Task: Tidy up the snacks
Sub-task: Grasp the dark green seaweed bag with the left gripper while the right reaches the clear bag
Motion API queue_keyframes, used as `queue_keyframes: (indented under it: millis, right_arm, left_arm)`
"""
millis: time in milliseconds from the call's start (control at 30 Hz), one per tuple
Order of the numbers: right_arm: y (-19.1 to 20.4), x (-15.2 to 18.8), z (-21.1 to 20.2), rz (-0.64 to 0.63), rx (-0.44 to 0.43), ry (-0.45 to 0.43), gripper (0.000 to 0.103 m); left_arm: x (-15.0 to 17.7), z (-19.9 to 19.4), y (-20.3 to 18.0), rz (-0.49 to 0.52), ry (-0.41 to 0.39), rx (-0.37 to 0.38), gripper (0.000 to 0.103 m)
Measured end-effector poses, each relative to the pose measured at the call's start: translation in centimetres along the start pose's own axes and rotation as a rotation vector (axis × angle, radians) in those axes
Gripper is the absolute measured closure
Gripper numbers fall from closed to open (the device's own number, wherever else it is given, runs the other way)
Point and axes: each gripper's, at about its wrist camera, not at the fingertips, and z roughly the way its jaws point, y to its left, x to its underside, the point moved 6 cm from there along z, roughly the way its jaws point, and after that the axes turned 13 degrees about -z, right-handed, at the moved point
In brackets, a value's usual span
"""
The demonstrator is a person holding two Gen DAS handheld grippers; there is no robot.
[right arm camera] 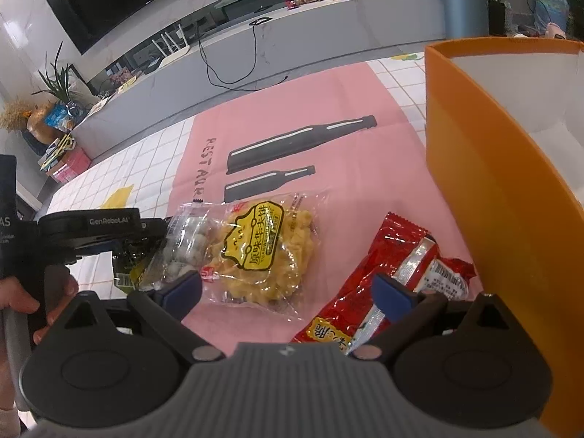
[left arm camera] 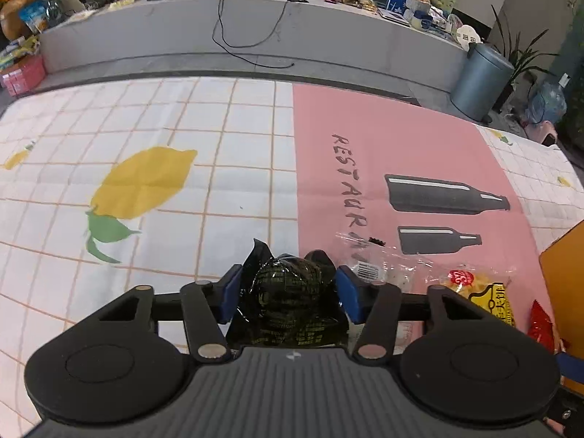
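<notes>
My left gripper (left arm camera: 288, 278) is shut on a dark green, crinkly snack packet (left arm camera: 288, 292), its blue pads pressing both sides just above the checked cloth. In the right wrist view the same packet (right arm camera: 126, 262) shows under that gripper's black body. My right gripper (right arm camera: 288, 295) stands open, low over the pink cloth panel, holding nothing. Its right finger (right arm camera: 394, 299) sits over a red packet (right arm camera: 387, 281). A yellow-labelled clear packet (right arm camera: 262, 252) and a clear packet of pale pieces (right arm camera: 186, 244) lie between the two grippers.
An open orange box (right arm camera: 492, 182) stands at the right, close to the red packet. A hand (right arm camera: 22, 299) grips the left gripper's handle. Beyond the cloth's far edge run a grey ledge (left arm camera: 255, 29) with a dangling cable and a grey bin (left arm camera: 481, 80).
</notes>
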Motion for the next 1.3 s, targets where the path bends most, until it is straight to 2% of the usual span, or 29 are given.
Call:
queue_keyframes:
  millis: [167, 233, 500, 633, 767, 800, 833, 867, 900, 933, 967, 1000, 1067, 1200, 1300]
  right_arm:
    - [0.3, 0.1, 0.0, -0.022, 0.010, 0.000, 0.006]
    - [0.5, 0.2, -0.1, -0.033, 0.014, -0.006, 0.006]
    - [2.1, 0.2, 0.0, -0.089, 0.022, -0.028, 0.006]
    - [4.2, 0.0, 0.6, -0.120, -0.046, -0.036, 0.006]
    - [6.8, -0.6, 1.3, -0.138, -0.100, -0.057, 0.006]
    - [7.4, -0.8, 1.5, -0.138, -0.116, -0.059, 0.006]
    - [8.0, -1.0, 1.8, -0.140, -0.128, -0.058, 0.006]
    - [8.6, -1.2, 2.0, -0.145, -0.130, -0.058, 0.007]
    - [9.1, -1.6, 2.4, -0.154, -0.119, -0.061, 0.007]
    - [9.5, -1.8, 2.7, -0.163, -0.105, -0.066, 0.007]
    - [9.9, -2.1, 3.1, -0.174, -0.089, -0.072, 0.007]
    - [10.1, -2.3, 3.5, -0.180, -0.075, -0.073, 0.008]
    - [10.3, -2.6, 4.3, -0.181, -0.053, -0.065, 0.009]
    - [10.1, -2.9, 5.0, -0.130, -0.058, -0.066, 0.009]
    - [10.2, -3.2, 5.4, -0.089, -0.061, -0.062, 0.009]
  left_arm:
    - [0.2, -0.7, -0.1, 0.023, -0.018, -0.022, 0.056]
    - [0.3, -1.4, 0.4, 0.000, -0.015, -0.003, 0.068]
    - [0.6, -2.4, 3.6, -0.066, 0.033, 0.019, 0.069]
    - [0.6, -2.9, 5.7, -0.131, 0.064, 0.027, 0.069]
    - [0.4, -2.7, 6.9, -0.176, 0.093, 0.067, 0.068]
    - [0.4, -2.7, 7.0, -0.181, 0.098, 0.076, 0.065]
    - [0.5, -2.4, 7.1, -0.192, 0.118, 0.090, 0.055]
    - [0.7, -2.0, 7.2, -0.205, 0.146, 0.098, 0.050]
    - [1.0, -1.4, 7.4, -0.224, 0.166, 0.105, 0.048]
    - [1.0, -1.5, 7.4, -0.222, 0.138, 0.096, 0.048]
    - [0.9, -1.4, 7.3, -0.214, 0.126, 0.083, 0.051]
    - [0.9, -1.4, 7.2, -0.212, 0.123, 0.074, 0.063]
    - [0.9, -1.5, 7.2, -0.224, 0.127, 0.043, 0.063]
    - [0.6, -1.8, 8.2, -0.271, 0.164, 0.038, 0.064]
    - [-0.3, -2.3, 9.5, -0.301, 0.143, 0.025, 0.064]
